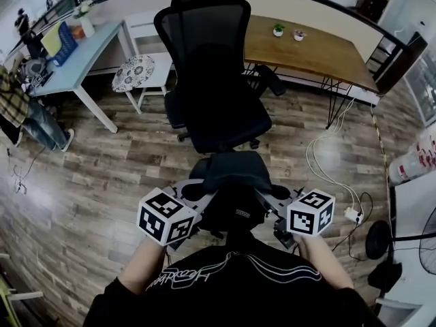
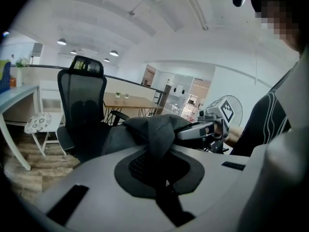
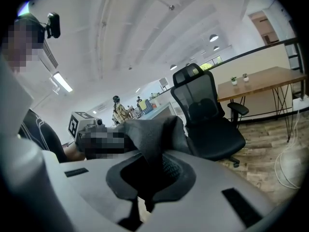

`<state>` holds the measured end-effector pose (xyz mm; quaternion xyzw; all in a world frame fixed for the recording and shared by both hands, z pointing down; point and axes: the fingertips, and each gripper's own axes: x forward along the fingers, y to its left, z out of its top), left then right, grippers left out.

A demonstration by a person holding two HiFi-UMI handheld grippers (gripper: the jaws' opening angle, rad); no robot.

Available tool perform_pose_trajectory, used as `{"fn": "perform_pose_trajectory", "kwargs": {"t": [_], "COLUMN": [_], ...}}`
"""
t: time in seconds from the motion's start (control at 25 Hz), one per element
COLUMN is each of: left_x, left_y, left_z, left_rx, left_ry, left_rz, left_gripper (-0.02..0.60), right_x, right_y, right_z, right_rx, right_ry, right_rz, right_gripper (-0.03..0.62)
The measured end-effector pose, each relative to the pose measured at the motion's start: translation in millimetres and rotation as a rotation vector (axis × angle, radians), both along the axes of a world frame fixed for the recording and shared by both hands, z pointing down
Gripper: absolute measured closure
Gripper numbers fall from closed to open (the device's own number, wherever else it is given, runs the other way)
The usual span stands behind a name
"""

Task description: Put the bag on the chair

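Wood floor [image 1: 88, 182], dark grey bag [image 1: 230, 172], soft, bunched

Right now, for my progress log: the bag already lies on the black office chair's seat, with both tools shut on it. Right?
Not on the seat: the head view shows the bag held up short of the chair, its seat bare. Both the left tool and right tool are shut on it.

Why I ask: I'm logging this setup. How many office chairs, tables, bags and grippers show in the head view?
Office chairs: 1, the black office chair
Tables: 2, the wooden table and the pale table
Bags: 1, the dark bag, gripped from both sides
Grippers: 2, the left gripper and the right gripper
Total: 6
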<state>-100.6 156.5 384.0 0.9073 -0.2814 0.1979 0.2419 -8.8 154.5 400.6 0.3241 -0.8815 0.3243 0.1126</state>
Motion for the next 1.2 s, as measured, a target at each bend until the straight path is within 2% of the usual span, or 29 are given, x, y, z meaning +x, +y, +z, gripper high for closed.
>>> {"fn": "perform_pose_trajectory", "kwargs": {"t": [0.6, 0.92, 1.2], "left_x": [43, 64, 76], "left_y": [-177, -247, -285], "left_z": [31, 24, 16], "left_rx": [-0.077, -0.047, -0.024], "left_ry": [-0.052, -0.048, -0.02], "left_rz": [-0.078, -0.092, -0.089], "left_gripper": [0.546, 0.546, 0.546], "right_x": [40, 62, 75], "right_y": [-183, -252, -292], "right_z": [27, 18, 9], "right_rx": [-0.005, 0.021, 0.026], "right_ry": [-0.006, 0.019, 0.031], "right_rz": [-0.054, -0.066, -0.041], "right_gripper": [0.591, 0.591, 0.591]}}
